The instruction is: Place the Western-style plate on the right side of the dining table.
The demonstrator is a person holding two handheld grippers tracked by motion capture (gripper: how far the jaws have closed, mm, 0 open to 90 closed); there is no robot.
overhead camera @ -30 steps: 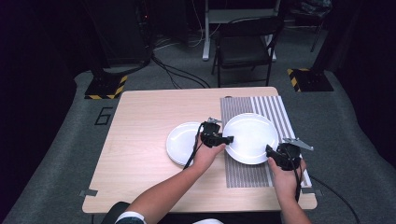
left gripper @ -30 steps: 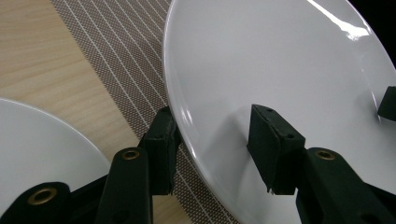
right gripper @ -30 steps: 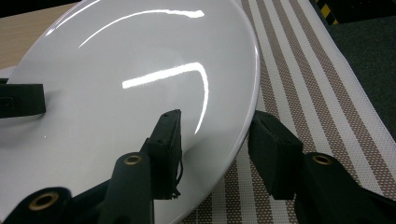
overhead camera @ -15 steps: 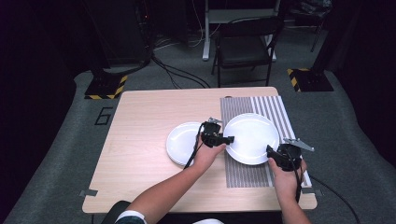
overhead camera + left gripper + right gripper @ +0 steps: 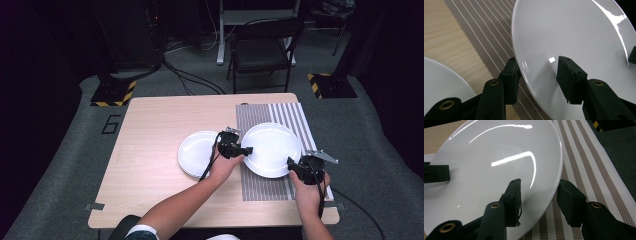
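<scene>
The large round glossy white plate (image 5: 271, 149) is sitting over the brown striped woven placemat (image 5: 290, 117) on the pale wooden worktop (image 5: 155, 120). The left tool (image 5: 239, 149) and right tool (image 5: 296, 169) are straddling opposite rims, jaws part-open around the edge, likely sharing its weight for a level lift. A smaller white plate (image 5: 196, 153) is lying just beside it.

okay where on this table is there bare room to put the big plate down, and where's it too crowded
Free: the bare wood of the table left of the small plate, and the wood strip behind both plates. The placemat's far end is also bare. Crowded: around the big plate, where the left hand-held gripper and right hand-held gripper straddle its rim.
</scene>
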